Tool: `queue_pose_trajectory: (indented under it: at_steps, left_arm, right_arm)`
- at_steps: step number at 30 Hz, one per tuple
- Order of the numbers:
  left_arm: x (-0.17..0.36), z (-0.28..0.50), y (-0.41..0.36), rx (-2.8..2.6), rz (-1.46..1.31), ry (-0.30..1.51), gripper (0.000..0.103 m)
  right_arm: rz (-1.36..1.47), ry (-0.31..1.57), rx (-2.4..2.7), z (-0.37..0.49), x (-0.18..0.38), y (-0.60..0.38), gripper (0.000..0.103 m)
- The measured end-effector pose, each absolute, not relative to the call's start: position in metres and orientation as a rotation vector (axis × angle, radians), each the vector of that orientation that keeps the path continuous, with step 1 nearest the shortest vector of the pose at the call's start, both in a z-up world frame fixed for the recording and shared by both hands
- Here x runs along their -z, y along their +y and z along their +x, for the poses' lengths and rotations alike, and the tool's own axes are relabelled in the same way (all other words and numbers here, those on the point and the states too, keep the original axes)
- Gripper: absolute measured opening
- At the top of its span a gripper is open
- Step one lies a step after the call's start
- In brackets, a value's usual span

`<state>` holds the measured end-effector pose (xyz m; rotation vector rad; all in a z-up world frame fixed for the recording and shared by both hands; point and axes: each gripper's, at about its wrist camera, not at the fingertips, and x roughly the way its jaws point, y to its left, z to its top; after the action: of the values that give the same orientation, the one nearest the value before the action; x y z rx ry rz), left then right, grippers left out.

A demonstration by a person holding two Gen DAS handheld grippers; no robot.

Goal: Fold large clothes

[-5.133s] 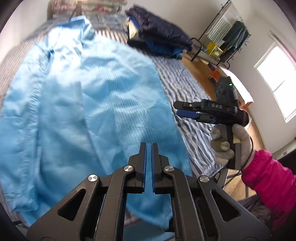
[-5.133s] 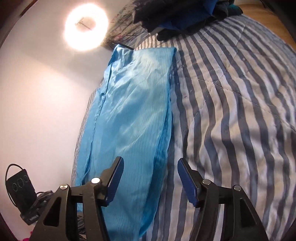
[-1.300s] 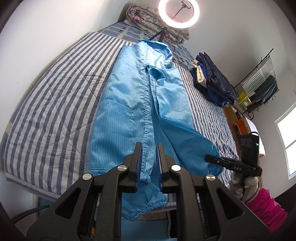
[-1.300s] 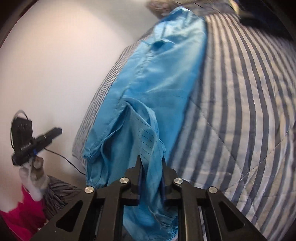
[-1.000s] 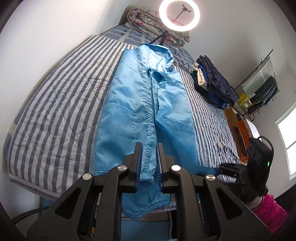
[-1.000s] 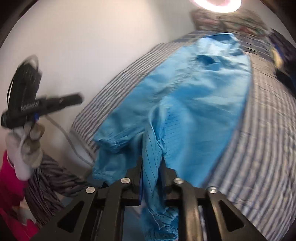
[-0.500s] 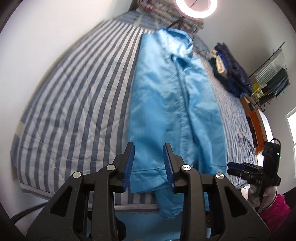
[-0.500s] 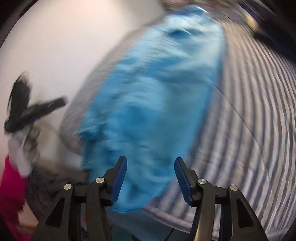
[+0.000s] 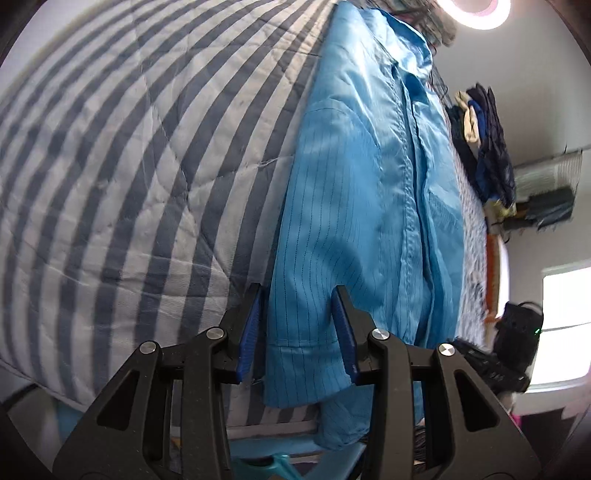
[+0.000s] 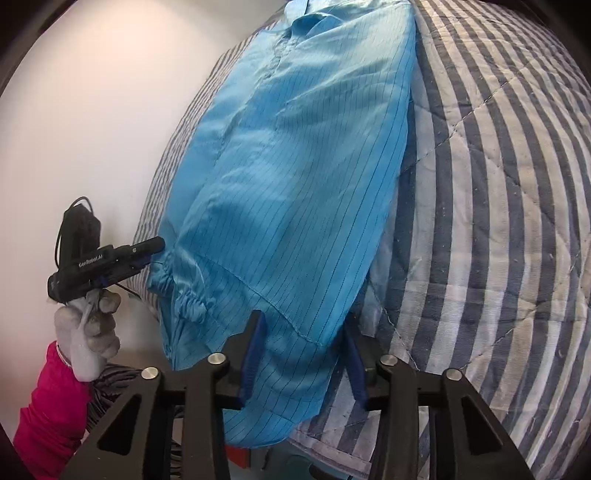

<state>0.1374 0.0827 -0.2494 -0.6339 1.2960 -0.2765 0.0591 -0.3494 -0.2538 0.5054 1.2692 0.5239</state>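
A long light-blue pinstriped coat (image 9: 369, 192) lies lengthwise on the striped bed, sides folded inward, its hem and gathered cuffs hanging over the near edge. My left gripper (image 9: 298, 325) is open, its jaws straddling the coat's left hem corner without pinching it. My right gripper (image 10: 301, 350) is open, its jaws astride the coat's right hem corner (image 10: 295, 354). The coat (image 10: 295, 166) fills the middle of the right wrist view. The left gripper (image 10: 110, 258) also shows there at the left, held by a gloved hand.
The blue-and-white striped quilt (image 9: 110, 166) covers the bed. A pile of dark clothes (image 9: 487, 147) lies at the far right side. A ring light (image 9: 476, 14) stands beyond the bed's head. A clothes rack (image 9: 546, 199) and a window (image 9: 561, 314) are to the right.
Both grippers let go of the blue cloth and opened. Both then moved down close to the coat's hem at the bed's near edge, one at each corner.
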Motion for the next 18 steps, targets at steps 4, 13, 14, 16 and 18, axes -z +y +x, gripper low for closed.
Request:
queue_pose_trajectory:
  at_steps: [4, 13, 14, 16, 18]
  left_arm:
    - [0.243, 0.138, 0.070, 0.307, -0.585, 1.286, 0.007]
    - [0.231, 0.128, 0.046, 0.330, -0.447, 1.257, 0.003]
    - [0.234, 0.128, 0.044, 0.324, -0.436, 1.266, 0.003]
    - [0.233, 0.127, 0.043, 0.324, -0.422, 1.258, 0.003]
    - [0.231, 0.125, 0.043, 0.340, -0.429, 1.252, 0.003]
  right_arm:
    - [0.470, 1.264, -0.527, 0.062, 0.253, -0.342, 0.011]
    - [0.272, 1.264, -0.393, 0.057, 0.240, -0.343, 0.000]
    - [0.280, 1.283, -0.394, 0.058, 0.246, -0.342, 0.002]
    - [0.291, 1.296, -0.393, 0.059, 0.251, -0.342, 0.005]
    - [0.251, 1.272, -0.376, 0.058, 0.241, -0.340, 0.022]
